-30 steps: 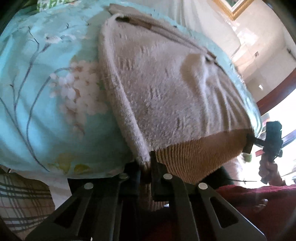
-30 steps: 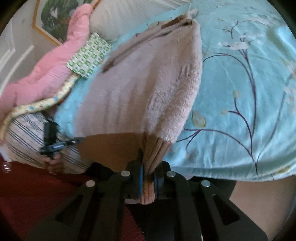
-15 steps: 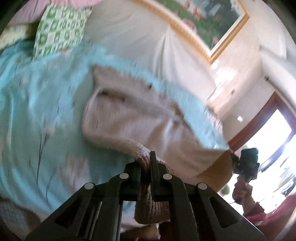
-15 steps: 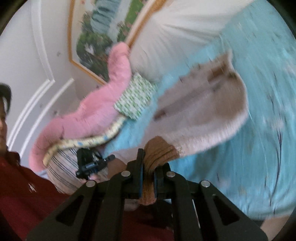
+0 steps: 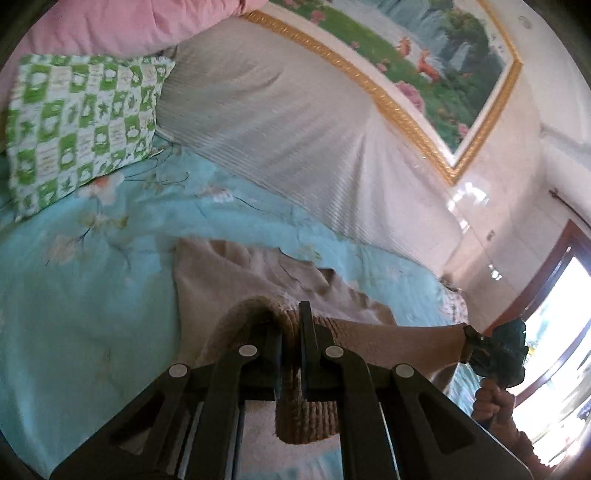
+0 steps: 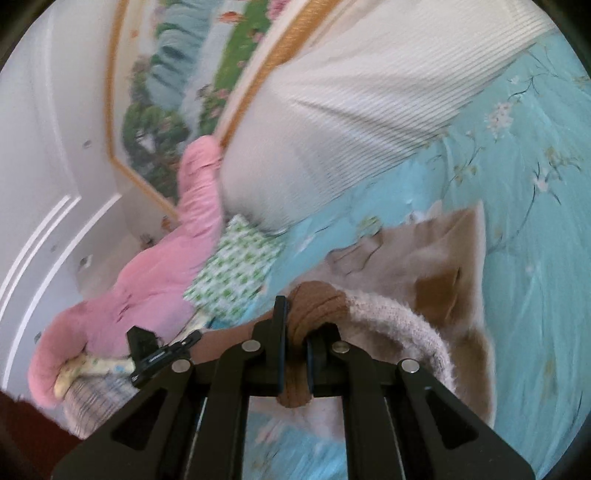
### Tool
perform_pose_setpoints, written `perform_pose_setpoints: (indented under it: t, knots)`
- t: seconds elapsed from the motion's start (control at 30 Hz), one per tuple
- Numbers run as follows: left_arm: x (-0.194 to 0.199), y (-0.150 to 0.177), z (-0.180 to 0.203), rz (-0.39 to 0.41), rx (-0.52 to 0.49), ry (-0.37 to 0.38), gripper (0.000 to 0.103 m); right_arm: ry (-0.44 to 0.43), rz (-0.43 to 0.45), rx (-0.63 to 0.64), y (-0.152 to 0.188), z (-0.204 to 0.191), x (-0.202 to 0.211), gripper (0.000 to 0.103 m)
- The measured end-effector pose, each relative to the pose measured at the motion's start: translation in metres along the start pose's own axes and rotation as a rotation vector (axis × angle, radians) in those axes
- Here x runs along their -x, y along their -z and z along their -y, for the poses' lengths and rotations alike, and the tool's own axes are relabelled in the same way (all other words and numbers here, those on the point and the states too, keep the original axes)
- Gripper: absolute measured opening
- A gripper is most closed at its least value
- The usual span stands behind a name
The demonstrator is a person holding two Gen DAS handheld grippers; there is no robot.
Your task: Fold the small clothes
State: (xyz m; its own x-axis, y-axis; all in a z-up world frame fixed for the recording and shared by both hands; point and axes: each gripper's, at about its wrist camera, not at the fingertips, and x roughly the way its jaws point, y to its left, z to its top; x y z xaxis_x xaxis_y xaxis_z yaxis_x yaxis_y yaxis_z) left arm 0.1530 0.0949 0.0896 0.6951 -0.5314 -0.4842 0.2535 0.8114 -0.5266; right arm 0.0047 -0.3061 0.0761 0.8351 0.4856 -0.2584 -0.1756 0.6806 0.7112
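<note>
**Sweater hem lifted and carried toward the headboard**

Both grippers have risen since a second ago, when the sweater lay flat and filled each view; its ribbed hem is now held up in the air and the far part trails on the bed.

Nearest, the left gripper (image 5: pixel 291 354) is clamped on the brown ribbed hem of the beige sweater (image 5: pixel 236 280), a fold of ribbing bulging over and hanging below its closed fingers. The hem stretches taut from there to the right gripper (image 5: pixel 495 350), seen at the right edge with the person's hand (image 5: pixel 493 402) wrapped round its handle.

From the other side, the right gripper (image 6: pixel 295 332) is likewise clenched on a bunch of the brown ribbing, with the fuzzy sweater (image 6: pixel 417 258) curving away to its right. The left gripper (image 6: pixel 159 350) shows small at the lower left.

Beyond the grippers, the rest of the sweater lies rumpled on the turquoise floral bedspread (image 5: pixel 92 295).

Farther back, a green-and-white checked pillow (image 5: pixel 77 125) rests on the bedspread, with a pink quilt (image 5: pixel 110 26) bundled behind it. A white ribbed cover (image 5: pixel 295 129) drapes the headboard.

Farthest, a gold-framed landscape painting (image 5: pixel 424 55) hangs on the wall, and a bright doorway (image 5: pixel 554 314) opens at the right.
</note>
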Motion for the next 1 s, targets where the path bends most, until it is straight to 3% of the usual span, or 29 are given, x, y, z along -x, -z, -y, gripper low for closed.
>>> perform_pose_setpoints:
  t: [0.3,0.6,0.73,0.77,0.8,0.87,0.93,1.0]
  knots:
    - [-0.105,-0.038,-0.046,-0.073,0.057,-0.075,0.005,0.099,-0.044,-0.107,-0.047,0.069,-0.080,0.009]
    - [-0.180,-0.029,-0.089,-0.176,0.106,-0.180,0.006,0.287,-0.123,-0.143,-0.052,0.118,-0.125,0.013]
    - [-0.179,-0.026,-0.089,-0.198,0.104,-0.184,0.012,0.290,-0.103,-0.216,-0.053,0.134,-0.121,0.021]
    - [-0.174,-0.026,-0.087,-0.209,0.107,-0.181,0.019,0.281,-0.088,-0.238,-0.054,0.135,-0.114,0.029]
    - [-0.167,-0.024,-0.085,-0.213,0.100,-0.185,0.032,0.283,-0.071,-0.247,-0.056,0.134,-0.106,0.043]
    - [-0.149,-0.020,-0.075,-0.217,0.071,-0.191,0.041,0.296,-0.008,-0.227,-0.058,0.124,-0.083,0.058]
    - [-0.131,-0.011,-0.057,-0.238,0.018,-0.163,0.041,0.302,0.026,-0.167,-0.054,0.106,-0.066,0.058]
    - [-0.118,0.007,-0.032,-0.270,-0.032,-0.074,0.044,0.237,-0.011,-0.075,-0.040,0.078,-0.062,0.058]
